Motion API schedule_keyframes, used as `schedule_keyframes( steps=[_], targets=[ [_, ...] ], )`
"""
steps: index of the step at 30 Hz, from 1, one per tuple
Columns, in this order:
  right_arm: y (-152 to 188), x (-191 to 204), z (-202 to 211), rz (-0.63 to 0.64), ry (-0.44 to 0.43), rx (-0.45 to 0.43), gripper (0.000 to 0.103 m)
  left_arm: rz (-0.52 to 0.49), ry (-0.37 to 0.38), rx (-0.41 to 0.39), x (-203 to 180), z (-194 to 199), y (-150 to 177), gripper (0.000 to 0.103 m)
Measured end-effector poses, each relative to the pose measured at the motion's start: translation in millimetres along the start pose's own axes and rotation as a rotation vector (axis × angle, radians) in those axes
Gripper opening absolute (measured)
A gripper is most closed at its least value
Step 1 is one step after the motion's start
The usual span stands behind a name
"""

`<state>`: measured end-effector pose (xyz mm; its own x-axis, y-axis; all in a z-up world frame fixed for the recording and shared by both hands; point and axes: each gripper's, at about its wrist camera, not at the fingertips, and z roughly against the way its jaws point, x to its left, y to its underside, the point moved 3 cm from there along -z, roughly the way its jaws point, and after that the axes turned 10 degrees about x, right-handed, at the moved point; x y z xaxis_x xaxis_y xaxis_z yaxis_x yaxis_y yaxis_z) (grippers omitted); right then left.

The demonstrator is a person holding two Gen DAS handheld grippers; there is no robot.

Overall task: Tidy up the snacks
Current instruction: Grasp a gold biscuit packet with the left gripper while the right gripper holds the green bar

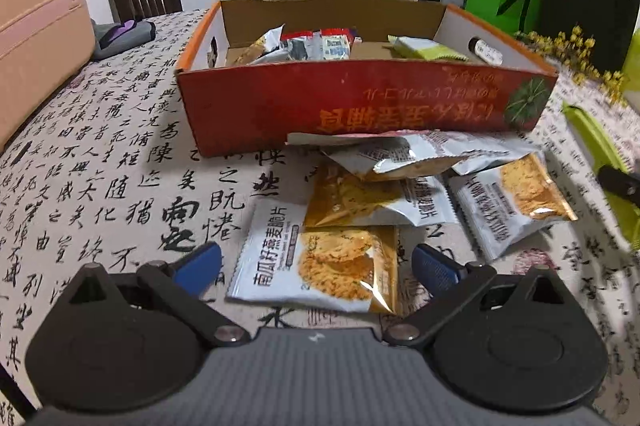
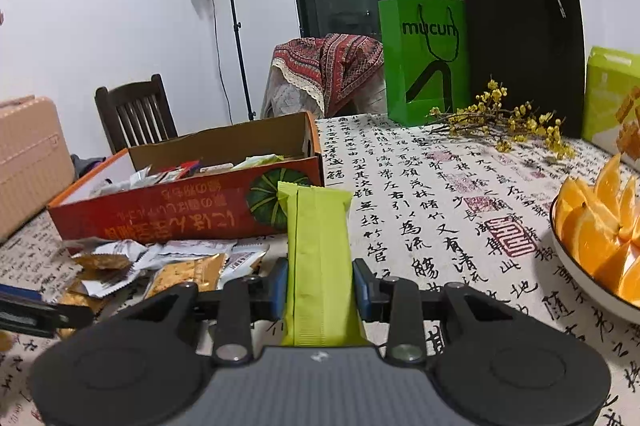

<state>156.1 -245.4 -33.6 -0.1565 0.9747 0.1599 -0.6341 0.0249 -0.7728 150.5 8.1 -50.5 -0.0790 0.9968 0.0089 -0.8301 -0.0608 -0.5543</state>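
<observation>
Right now, from your left wrist, your left fingers [image 1: 316, 264] stand wide apart, empty, straddling an oat-crisp packet [image 1: 316, 266] lying flat on the worktop [image 1: 120, 162]. More packets [image 1: 432, 178] lie just beyond the fingertips, and past those is the orange box [image 1: 352, 98] already holding snacks. From your right wrist, your right fingers [image 2: 320, 284] are clamped on a green snack bar [image 2: 318, 250], which stands upright between the pads and projects ahead of them towards the box's near corner.

Glossy foil packets [image 1: 320, 266] lie on printed cloth [image 1: 100, 166] beside a matt cardboard box [image 1: 340, 106]; the green wrapper [image 2: 320, 246] looks matt.
</observation>
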Motion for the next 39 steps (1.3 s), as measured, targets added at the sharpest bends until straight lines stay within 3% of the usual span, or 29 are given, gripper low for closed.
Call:
schedule_keyframes(
  steps=[7, 17, 21, 25, 39],
  targets=[
    [1, -4, -1, -0.016, -0.043, -0.001, 0.033, 0.000, 0.001, -0.045, 3, -4, 0, 0.103],
    [1, -6, 2, -0.034, -0.060, -0.020, 0.033, -0.035, 0.025, -0.031, 4, 1, 3, 0.102],
    [2, -5, 3, -0.026, -0.053, -0.021, 0.033, -0.043, 0.036, -0.059, 4, 9, 8, 0.080],
    [3, -1, 5, -0.010, -0.027, -0.023, 0.033, -0.057, 0.040, -0.076, 5, 13, 13, 0.072],
    [7, 22, 27, 0.039, -0.047, -0.044, 0.033, -0.037, 0.035, -0.175, 18, 45, 31, 0.069]
  ],
)
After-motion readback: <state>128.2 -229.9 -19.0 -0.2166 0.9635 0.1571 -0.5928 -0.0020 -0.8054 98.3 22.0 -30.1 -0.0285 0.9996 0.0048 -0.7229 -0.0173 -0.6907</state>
